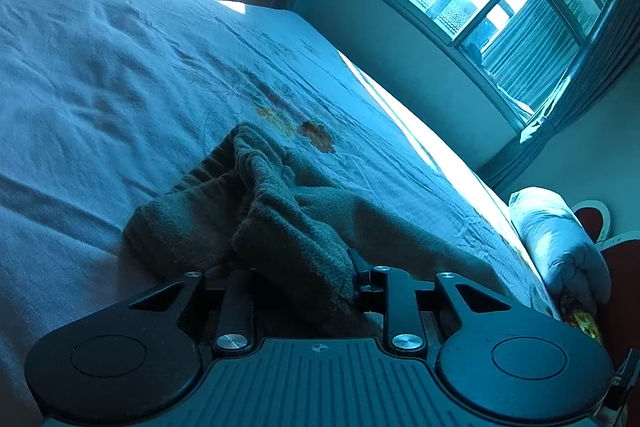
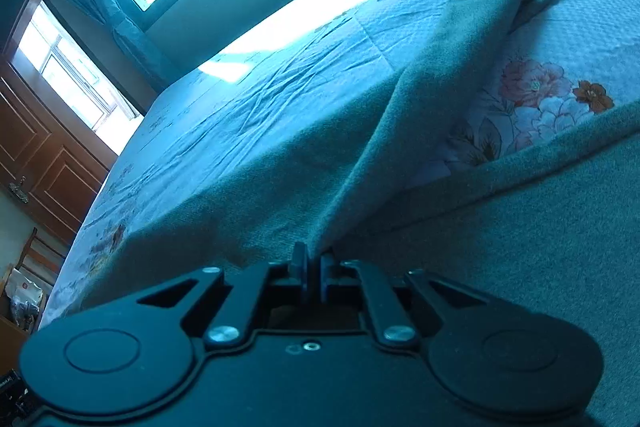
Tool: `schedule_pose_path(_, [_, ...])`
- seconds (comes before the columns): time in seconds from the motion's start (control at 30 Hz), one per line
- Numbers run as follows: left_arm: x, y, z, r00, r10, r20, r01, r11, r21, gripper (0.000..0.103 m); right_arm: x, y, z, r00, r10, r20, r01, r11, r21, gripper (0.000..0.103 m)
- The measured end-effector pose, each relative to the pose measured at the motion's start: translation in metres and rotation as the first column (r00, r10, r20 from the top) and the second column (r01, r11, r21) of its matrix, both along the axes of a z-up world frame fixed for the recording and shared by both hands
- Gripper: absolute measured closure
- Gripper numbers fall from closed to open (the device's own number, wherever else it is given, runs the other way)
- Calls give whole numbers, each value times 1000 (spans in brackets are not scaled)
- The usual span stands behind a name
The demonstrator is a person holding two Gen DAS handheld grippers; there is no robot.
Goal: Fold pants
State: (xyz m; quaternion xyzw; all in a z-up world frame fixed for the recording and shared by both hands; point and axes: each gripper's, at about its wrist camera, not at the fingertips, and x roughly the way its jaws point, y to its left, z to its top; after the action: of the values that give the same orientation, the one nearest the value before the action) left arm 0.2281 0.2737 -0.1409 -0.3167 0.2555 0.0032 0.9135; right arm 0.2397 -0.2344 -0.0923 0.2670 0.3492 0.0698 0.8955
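On the bed point(image 2: 240, 115), both low grippers, left point(image 1: 296, 275) and right point(image 2: 314, 263), pinch the pants point(image 2: 440, 75).

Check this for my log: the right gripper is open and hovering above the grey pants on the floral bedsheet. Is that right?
Not quite. The right gripper is not open: its fingers are shut on a pinched fold of the grey pants, pulling the cloth taut. The right wrist view shows it. The pants do lie on the floral bedsheet.
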Motion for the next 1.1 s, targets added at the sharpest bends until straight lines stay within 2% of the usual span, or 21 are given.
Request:
schedule_pose_path(0.1, [19, 10, 27, 997, -51, 61, 50, 999, 11, 77, -8, 2, 32, 994, 33, 108, -29, 999, -32, 103])
schedule_pose_path(0.17, [31, 16, 58, 985, -95, 146, 92, 995, 30, 77, -20, 2, 58, 980, 44, 195, -35, 998, -47, 103])
schedule_pose_path(0.23, [29, 24, 85, 954, -144, 264, 143, 989, 24, 77, -38, -1, 75, 961, 47, 271, -35, 998, -52, 103])
schedule_pose_path(0.27, [24, 26, 88, 941, -184, 282, 177, 983, 51, 77, -50, -3, 78, 955, 50, 294, -34, 998, -61, 103])
schedule_pose_path(0.3, [20, 27, 85, 944, -200, 261, 185, 979, 81, 77, -58, -4, 72, 955, 55, 290, -41, 998, -55, 103])
schedule_pose_path(0.33, [17, 28, 69, 963, -208, 174, 190, 975, 113, 77, -62, -2, 58, 965, 67, 254, -58, 997, -44, 103])
schedule_pose_path(0.37, [17, 33, 46, 978, -201, 58, 195, 975, 104, 77, -61, 3, 36, 981, 95, 170, -87, 995, -55, 103])
schedule_pose_path(0.4, [18, 38, 25, 982, -183, -40, 186, 978, 93, 77, -57, 11, 9, 990, 140, 32, -137, 987, -81, 103])
schedule_pose_path(0.43, [16, 45, -3, 976, -168, -136, 178, 982, 69, 77, -57, 15, -10, 988, 153, -37, -156, 985, -75, 103])
schedule_pose_path(0.5, [2, 53, -16, 985, -160, -70, 161, 987, -2, 77, -64, 11, -17, 992, 124, -6, -125, 992, -35, 103])
schedule_pose_path(0.53, [0, 54, -17, 986, -153, -64, 152, 988, -18, 77, -63, 10, -14, 993, 115, -4, -115, 993, -23, 103])
schedule_pose_path(0.67, [9, 51, -7, 983, -168, -72, 169, 985, 17, 77, -57, 18, -1, 989, 147, -8, -147, 984, -95, 103])
schedule_pose_path(0.7, [10, 51, -2, 983, -175, -62, 177, 984, 29, 77, -59, 18, 5, 989, 149, 15, -147, 985, -94, 103])
schedule_pose_path(0.77, [10, 50, 16, 980, -198, 4, 197, 978, 62, 77, -68, 15, 21, 986, 143, 86, -137, 987, -79, 103])
schedule_pose_path(0.83, [9, 51, 32, 971, -228, 70, 220, 970, 104, 77, -74, 15, 26, 983, 137, 119, -130, 989, -67, 103])
schedule_pose_path(0.87, [11, 52, 30, 971, -231, 56, 221, 964, 146, 77, -74, 16, 17, 981, 158, 115, -151, 986, -66, 103])
schedule_pose_path(0.9, [21, 55, 14, 975, -216, -55, 222, 965, 140, 77, -67, 18, 2, 982, 187, 31, -184, 980, -81, 103])
schedule_pose_path(0.93, [28, 58, -5, 966, -222, -133, 236, 967, 97, 77, -62, 21, -12, 982, 189, -29, -191, 978, -85, 103])
schedule_pose_path(0.97, [23, 60, -10, 970, -224, -97, 233, 968, 93, 77, -64, 19, -13, 984, 179, -4, -179, 982, -62, 103])
schedule_pose_path(1.03, [17, 64, -8, 974, -213, -75, 218, 974, 64, 76, -65, 16, -10, 986, 164, 11, -163, 986, -40, 103])
schedule_pose_path(1.1, [13, 61, -10, 977, -204, -68, 208, 976, 65, 76, -60, 22, -9, 984, 178, 0, -178, 982, -71, 102])
